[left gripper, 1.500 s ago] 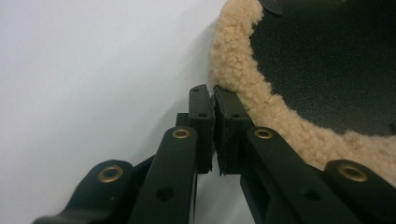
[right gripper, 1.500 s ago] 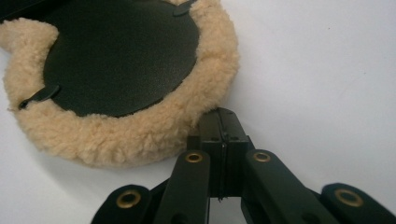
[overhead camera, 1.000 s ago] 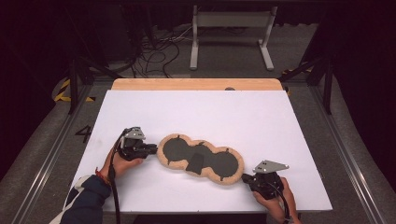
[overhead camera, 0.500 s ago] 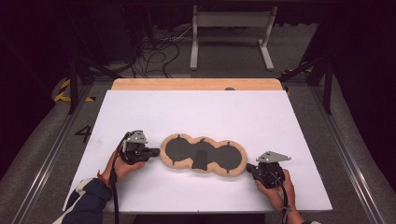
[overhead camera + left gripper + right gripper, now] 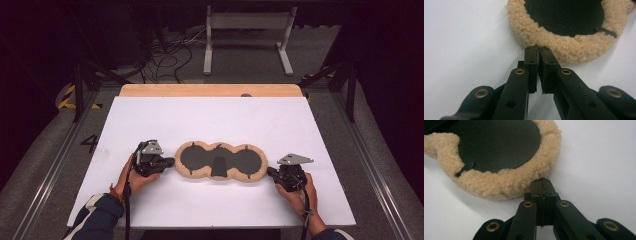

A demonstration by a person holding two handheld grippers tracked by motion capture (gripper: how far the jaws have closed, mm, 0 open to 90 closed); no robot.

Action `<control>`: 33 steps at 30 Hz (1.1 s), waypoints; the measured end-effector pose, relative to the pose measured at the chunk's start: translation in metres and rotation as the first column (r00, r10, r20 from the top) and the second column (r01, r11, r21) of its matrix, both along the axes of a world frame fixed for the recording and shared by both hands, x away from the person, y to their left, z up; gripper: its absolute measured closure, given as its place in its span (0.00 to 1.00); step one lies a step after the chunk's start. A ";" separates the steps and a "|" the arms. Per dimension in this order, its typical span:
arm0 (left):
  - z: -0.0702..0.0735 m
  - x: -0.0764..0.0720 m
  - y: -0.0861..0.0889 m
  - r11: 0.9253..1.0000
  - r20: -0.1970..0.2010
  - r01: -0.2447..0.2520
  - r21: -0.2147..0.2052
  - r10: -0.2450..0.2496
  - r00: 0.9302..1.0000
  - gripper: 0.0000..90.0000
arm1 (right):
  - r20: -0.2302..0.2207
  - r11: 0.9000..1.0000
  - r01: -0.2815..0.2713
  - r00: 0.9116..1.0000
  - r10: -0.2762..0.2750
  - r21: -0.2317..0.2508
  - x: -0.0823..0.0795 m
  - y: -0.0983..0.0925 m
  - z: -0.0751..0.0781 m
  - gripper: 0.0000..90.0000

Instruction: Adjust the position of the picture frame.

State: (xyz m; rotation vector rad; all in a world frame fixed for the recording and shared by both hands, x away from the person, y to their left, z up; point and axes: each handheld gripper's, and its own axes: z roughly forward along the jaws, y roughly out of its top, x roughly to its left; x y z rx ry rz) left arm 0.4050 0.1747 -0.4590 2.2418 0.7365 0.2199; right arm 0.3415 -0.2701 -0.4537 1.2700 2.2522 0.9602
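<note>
Re-tighten left claw (image 5: pixel 172 162), just eased open slightly yet pinching a tuft of the fleece-rimmed pad (image 5: pixel 220 161). Keep right claw (image 5: pixel 270 172), fully closed against the opposite rim, low on the counter (image 5: pixel 150 120); pull evenly.

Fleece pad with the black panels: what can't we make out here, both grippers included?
- Underside of the fleece pad: high view, it lies flat on the white table.
- Whether the left gripper pinches fleece: left gripper view, pile hides the closed jaw tips.
- Same for the right gripper: right gripper view, tips meet the rim.
- Far lobes: both gripper views, cut by the frame edge.
- Small black tabs: high view, too small.
</note>
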 end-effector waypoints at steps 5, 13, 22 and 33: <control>-0.001 -0.001 -0.001 1.000 0.003 -0.011 -0.006 0.011 1.000 0.92 | 0.006 1.000 -0.017 1.000 0.017 0.000 -0.001 -0.001 0.000 1.00; 0.006 -0.004 0.005 1.000 0.035 0.004 -0.029 -0.003 0.999 0.87 | 0.034 0.999 -0.043 0.999 0.043 0.007 -0.007 -0.005 0.004 0.95; 0.013 -0.015 0.023 0.999 0.093 -0.019 -0.051 0.023 0.995 0.85 | 0.059 0.997 -0.072 0.996 0.072 -0.009 -0.012 -0.010 0.007 0.92; 0.012 -0.059 0.030 0.999 0.138 -0.011 -0.050 0.018 0.990 0.75 | 0.074 0.993 -0.110 0.992 0.107 0.039 -0.019 -0.011 0.018 0.88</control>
